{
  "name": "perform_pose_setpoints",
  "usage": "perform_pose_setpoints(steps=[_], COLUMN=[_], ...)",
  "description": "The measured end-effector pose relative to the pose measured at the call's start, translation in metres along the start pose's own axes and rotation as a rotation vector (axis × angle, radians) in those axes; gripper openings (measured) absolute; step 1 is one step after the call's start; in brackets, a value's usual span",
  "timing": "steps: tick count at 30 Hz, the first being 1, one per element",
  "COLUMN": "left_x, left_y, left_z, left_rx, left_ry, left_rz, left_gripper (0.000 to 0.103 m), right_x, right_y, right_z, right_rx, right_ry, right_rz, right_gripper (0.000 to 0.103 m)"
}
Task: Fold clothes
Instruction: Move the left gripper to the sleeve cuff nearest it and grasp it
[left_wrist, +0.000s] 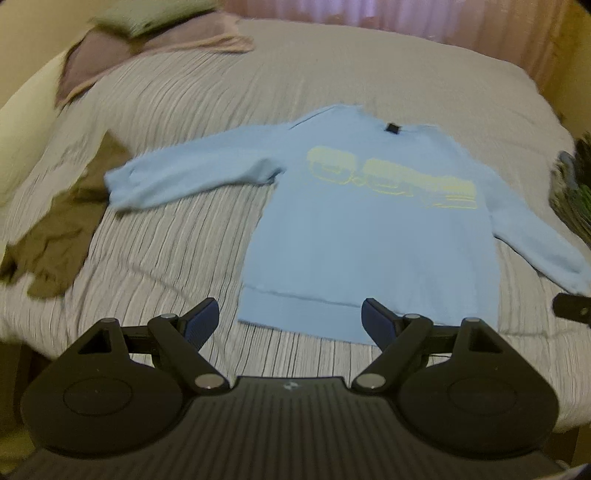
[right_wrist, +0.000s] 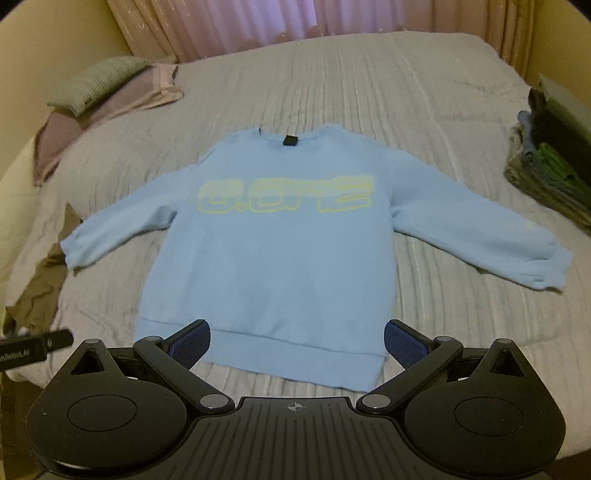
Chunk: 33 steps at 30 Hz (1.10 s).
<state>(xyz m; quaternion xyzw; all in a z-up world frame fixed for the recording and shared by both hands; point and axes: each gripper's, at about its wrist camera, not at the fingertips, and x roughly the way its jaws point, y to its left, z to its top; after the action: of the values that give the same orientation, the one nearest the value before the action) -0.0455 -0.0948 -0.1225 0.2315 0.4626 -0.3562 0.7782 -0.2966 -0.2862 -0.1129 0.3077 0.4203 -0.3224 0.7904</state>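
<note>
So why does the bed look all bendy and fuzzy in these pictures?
Left wrist view: the fisheye lens curves the bed, and its edges smear with blur. Right wrist view: same curving, and the yellow letters on the blue sweatshirt look soft. Both are dim, with no glare.

My left gripper (left_wrist: 289, 318): matt black plastic, ribbed blue pads (left_wrist: 201, 322) (metal pivot pins). Sweatshirt (right_wrist: 273, 258): soft matt fleecy cloth. Bedcover (right_wrist: 424, 92): ribbed, crinkled cloth.
</note>
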Motion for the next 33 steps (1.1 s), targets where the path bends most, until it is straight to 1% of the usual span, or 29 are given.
perform_pose_setpoints(steps=[2,6,14,18,20,22,23,26,30,31,33], left_x=[0.005,0.022,0.057,0.104,0.128,0.152,0.163,0.199,0.246,0.257,0.278], left_y=[0.009,0.041,0.104,0.146,0.167,0.187,0.198,0.229,0.27,0.28,0.292], left_z=[-0.003,-0.001,0.004,0.012,0.017,0.021,0.023,0.03,0.039,0.041,0.046], left_rx=[-0.045,-0.157,-0.382,-0.535,-0.611,-0.688,-0.726,-0.84,-0.992,-1.023,-1.037], left_ry=[0.016,0.005,-0.019,-0.053,-0.07,-0.087,-0.096,-0.122,-0.157,-0.166,-0.194], left_rz=[0.02,0.034,0.058,0.006,-0.02,-0.047,-0.06,-0.1,-0.154,-0.163,-0.16], left_gripper=[0.082,0.082,0.083,0.083,0.081,0.065,0.063,0.062,0.062,0.06,0.057], right_x=[0.005,0.021,0.056,0.082,0.098,0.115,0.125,0.152,0.182,0.19,0.203], right_y=[-0.004,-0.009,-0.035,-0.044,-0.048,-0.048,-0.047,-0.038,-0.018,-0.013,-0.006], right_z=[0.004,0.008,0.022,0.028,0.031,0.032,0.033,0.039,0.044,0.044,0.043], right_rx=[0.002,0.008,0.124,0.166,0.199,0.228,0.243,0.282,0.299,0.3,0.303], right_ry=[-0.012,-0.036,-0.076,-0.043,-0.025,-0.004,0.008,0.028,0.034,0.04,0.056], right_rz=[0.018,0.018,0.0,-0.062,-0.094,-0.11,-0.121,-0.136,-0.128,-0.127,-0.127], right_gripper=[0.103,0.103,0.103,0.103,0.103,0.102,0.103,0.103,0.103,0.103,0.103])
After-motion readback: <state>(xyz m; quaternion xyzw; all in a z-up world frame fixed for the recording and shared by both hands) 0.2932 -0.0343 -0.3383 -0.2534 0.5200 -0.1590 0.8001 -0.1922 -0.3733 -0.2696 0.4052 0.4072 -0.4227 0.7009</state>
